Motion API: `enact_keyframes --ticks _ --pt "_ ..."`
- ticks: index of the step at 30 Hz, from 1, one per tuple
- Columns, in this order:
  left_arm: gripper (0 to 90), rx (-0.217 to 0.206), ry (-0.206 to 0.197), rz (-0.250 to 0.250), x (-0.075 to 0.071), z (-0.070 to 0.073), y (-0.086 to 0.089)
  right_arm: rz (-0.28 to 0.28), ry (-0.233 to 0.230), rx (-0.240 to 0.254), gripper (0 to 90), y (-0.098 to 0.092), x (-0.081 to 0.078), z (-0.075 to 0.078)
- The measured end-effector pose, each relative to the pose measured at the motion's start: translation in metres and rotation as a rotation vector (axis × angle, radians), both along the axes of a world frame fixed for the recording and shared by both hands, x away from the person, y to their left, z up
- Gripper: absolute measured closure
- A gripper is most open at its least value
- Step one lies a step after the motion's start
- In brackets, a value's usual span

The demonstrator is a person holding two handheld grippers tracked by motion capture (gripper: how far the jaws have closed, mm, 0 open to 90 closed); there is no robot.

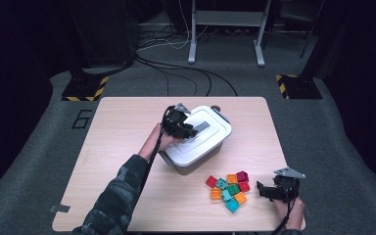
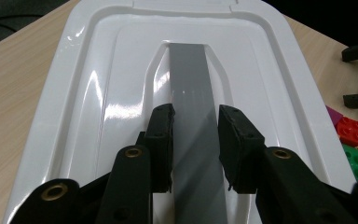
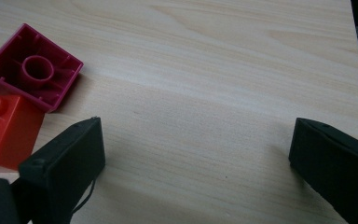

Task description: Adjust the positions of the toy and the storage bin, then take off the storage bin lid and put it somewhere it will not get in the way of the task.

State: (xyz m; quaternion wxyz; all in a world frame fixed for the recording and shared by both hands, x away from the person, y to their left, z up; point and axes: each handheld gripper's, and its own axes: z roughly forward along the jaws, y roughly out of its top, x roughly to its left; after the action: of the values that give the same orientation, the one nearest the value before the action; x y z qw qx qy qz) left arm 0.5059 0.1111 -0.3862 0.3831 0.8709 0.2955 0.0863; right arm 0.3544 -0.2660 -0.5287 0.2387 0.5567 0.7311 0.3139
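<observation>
- Gripping the grey handle (image 2: 193, 116) of the white lid (image 2: 98, 93) — the left gripper (image 2: 195, 140) has one pad on each side of the strip, pressed against its edges.
- High view: left gripper (image 1: 185, 128) sits on top of the lidded bin (image 1: 198, 155), which stands near the middle of the wooden table (image 1: 122, 132); lid on the bin.
- Right gripper (image 1: 263, 192) rests low at the table's near right corner, jaws spread wide with bare wood between them, holding nothing.
- Cluster of coloured blocks (image 1: 229, 190) lies just beside the right gripper, between it and the bin — apart from both.
- Right gripper view: magenta block (image 3: 32, 67) lies upside down, touching a red block (image 3: 4, 130).
</observation>
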Motion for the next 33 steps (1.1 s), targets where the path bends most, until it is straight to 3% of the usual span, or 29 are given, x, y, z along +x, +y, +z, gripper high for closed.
enact_keyframes --ticks 9,16,29,33 --pt "65.9 0.038 -0.016 -0.024 0.005 0.002 -0.009 0.0 0.0 0.0 2.5 0.0 0.0 0.0" --pt "62.7 0.083 -0.021 -0.002 0.008 0.005 -0.018 0.001 0.0 0.0 2.6 0.0 0.0 0.0" --pt "66.5 0.096 -0.049 0.058 0.0 0.005 -0.026 0.003 -0.003 0.002 3.6 0.0 0.0 0.0" --pt "66.5 0.077 -0.061 0.059 0.0 0.011 -0.022 0.003 -0.003 0.001 3.6 0.0 0.0 0.0"
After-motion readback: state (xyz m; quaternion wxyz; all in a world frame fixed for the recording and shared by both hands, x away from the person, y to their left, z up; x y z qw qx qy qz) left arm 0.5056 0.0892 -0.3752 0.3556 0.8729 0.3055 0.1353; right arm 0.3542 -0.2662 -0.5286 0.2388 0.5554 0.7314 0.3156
